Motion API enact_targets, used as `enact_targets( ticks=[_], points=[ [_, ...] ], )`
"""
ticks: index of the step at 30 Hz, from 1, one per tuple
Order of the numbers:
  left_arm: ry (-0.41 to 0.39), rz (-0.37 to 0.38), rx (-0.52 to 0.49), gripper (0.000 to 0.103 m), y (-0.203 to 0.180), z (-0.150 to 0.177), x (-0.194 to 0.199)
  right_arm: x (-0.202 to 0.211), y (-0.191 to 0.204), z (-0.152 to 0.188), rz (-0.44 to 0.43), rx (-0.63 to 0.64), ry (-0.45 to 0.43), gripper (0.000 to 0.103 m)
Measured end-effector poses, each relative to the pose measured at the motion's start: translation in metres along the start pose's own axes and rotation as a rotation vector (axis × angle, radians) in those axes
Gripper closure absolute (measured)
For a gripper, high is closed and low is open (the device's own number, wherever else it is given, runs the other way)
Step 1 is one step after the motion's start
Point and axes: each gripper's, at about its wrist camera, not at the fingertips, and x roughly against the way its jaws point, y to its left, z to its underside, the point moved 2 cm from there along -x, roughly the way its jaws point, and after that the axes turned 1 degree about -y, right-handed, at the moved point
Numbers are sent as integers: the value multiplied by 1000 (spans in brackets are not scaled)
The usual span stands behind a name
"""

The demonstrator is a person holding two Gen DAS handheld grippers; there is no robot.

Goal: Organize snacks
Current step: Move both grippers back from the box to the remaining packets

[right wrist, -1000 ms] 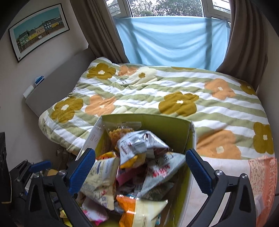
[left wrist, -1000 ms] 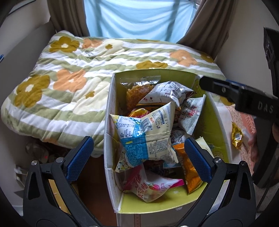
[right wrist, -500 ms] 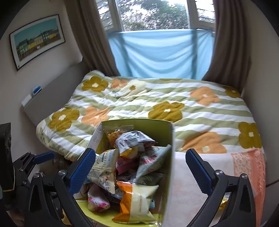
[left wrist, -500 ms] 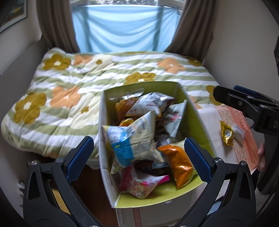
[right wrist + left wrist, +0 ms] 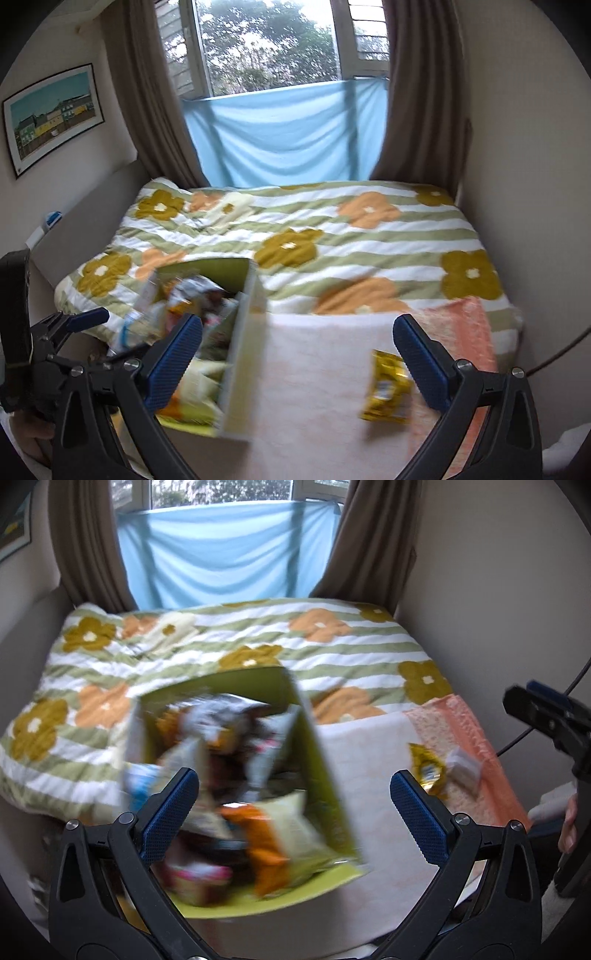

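A green-lined cardboard box (image 5: 317, 760) full of snack bags stands at the bed's near left; it also shows in the right wrist view (image 5: 243, 332). A yellow snack packet (image 5: 426, 771) and a small white packet (image 5: 463, 766) lie on the peach towel (image 5: 369, 760) to its right. The yellow packet (image 5: 388, 387) lies between my right gripper's fingers in that view. My left gripper (image 5: 293, 812) is open and empty, above the box's right wall. My right gripper (image 5: 297, 350) is open and empty, above the towel (image 5: 314, 369).
A flowered green-striped quilt (image 5: 295, 229) covers the bed behind the box. Walls close in on the left and right. Brown curtains and a blue cloth (image 5: 284, 133) hang at the window. The other gripper shows at each view's edge (image 5: 546, 716).
Both grippers have pulled back, risen and swung right. The box now sits lower left in both views, and the towel with the yellow packet has come into view.
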Motion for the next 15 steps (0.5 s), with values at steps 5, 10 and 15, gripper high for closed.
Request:
enact_targets(
  ticks=[5,10,15],
  points=[
    [34,28,-10,0,-74,6,-26,14,-65,18,34,45,28,0],
    [72,41,-10,0,-135,11,-58,2,-124,39,65,87,115,0],
    [117,27,-31,0,-177,15,-96,-41,-165,72,72,174,255,0]
  ],
)
